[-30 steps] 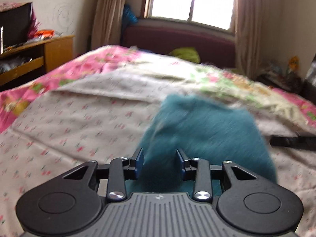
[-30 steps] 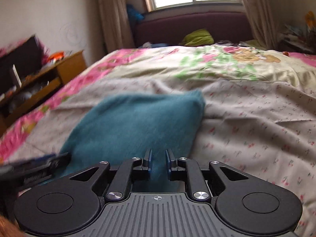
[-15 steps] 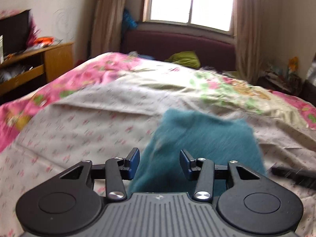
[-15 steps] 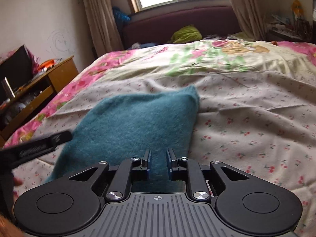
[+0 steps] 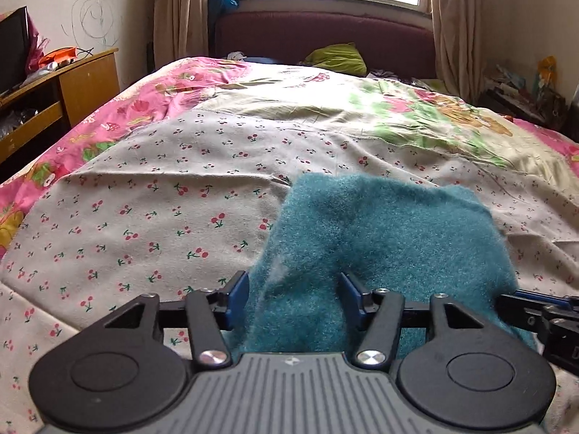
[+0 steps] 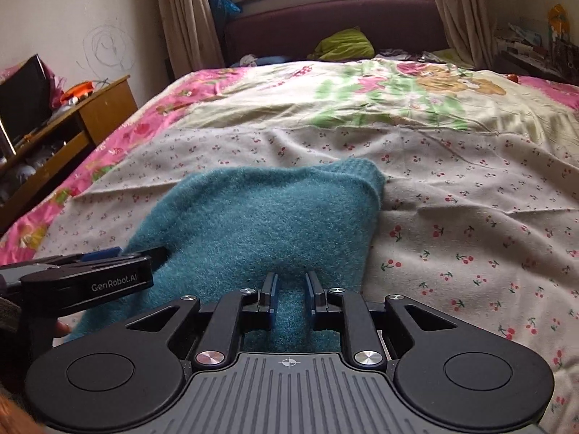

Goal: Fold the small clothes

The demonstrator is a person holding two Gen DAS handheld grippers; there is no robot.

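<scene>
A fuzzy teal knit garment [image 5: 383, 238] lies on the cherry-print bed sheet [image 5: 144, 209]; it also shows in the right wrist view [image 6: 260, 224]. My left gripper [image 5: 294, 298] is open, its blue fingers spread either side of the garment's near edge. My right gripper [image 6: 291, 294] is shut on the near edge of the teal garment, cloth filling the narrow gap. The left gripper shows in the right wrist view [image 6: 108, 271] at the garment's left side; the right gripper shows at the right edge of the left wrist view [image 5: 542, 307].
The bed carries a pink and green floral quilt [image 5: 325, 101] farther back, with a dark red headboard [image 5: 325, 39] and a green cushion [image 5: 336, 58]. A wooden desk [image 5: 72, 83] with a monitor stands to the left. Cluttered shelves [image 5: 521, 94] are at the right.
My left gripper has opened wider, letting go of the teal garment. The garment has come down from its lifted position to lie on the sheet. The right gripper stays shut on it.
</scene>
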